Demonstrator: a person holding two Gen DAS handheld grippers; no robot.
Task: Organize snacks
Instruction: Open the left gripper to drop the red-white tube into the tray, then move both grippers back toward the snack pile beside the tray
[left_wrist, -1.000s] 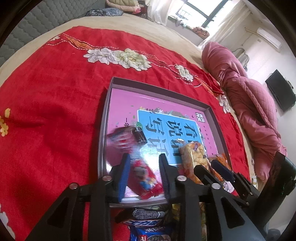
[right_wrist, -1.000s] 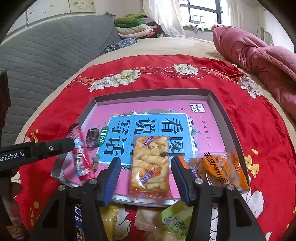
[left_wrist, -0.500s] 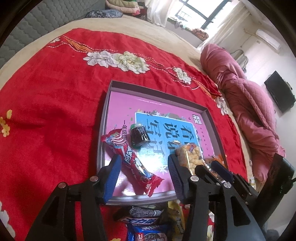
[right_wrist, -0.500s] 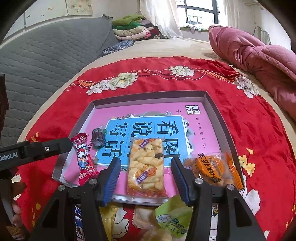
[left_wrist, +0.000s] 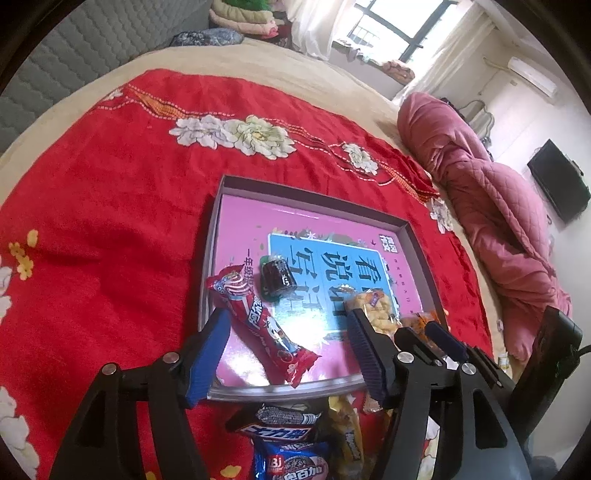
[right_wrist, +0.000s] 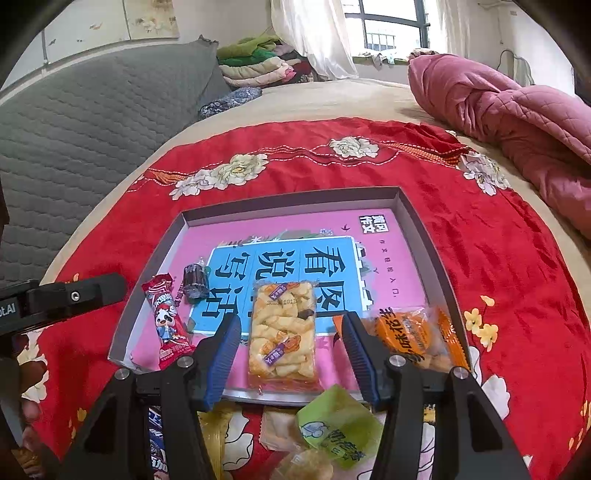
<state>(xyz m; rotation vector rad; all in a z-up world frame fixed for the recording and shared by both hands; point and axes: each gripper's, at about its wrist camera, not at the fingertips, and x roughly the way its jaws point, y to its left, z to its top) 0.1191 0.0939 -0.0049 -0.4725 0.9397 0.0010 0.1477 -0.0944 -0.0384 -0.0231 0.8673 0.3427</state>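
With four snacks lying in the box lid (right_wrist: 424, 236) beyond your spread, empty left gripper (left_wrist: 288, 354) and right gripper (right_wrist: 291, 354), loose packets (right_wrist: 332, 424) beneath your fingers remain unsorted.

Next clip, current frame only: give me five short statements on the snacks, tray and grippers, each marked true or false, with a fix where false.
1. The left gripper is shut on the red snack bar. False: its jaws are open, and the bar lies in the tray.
2. The yellow cracker pack lies in the tray. True.
3. The green packet lies inside the tray. False: it lies outside, on the red cloth.
4. The right gripper is open. True.
5. The small dark candy sits beside the red snack bar. True.
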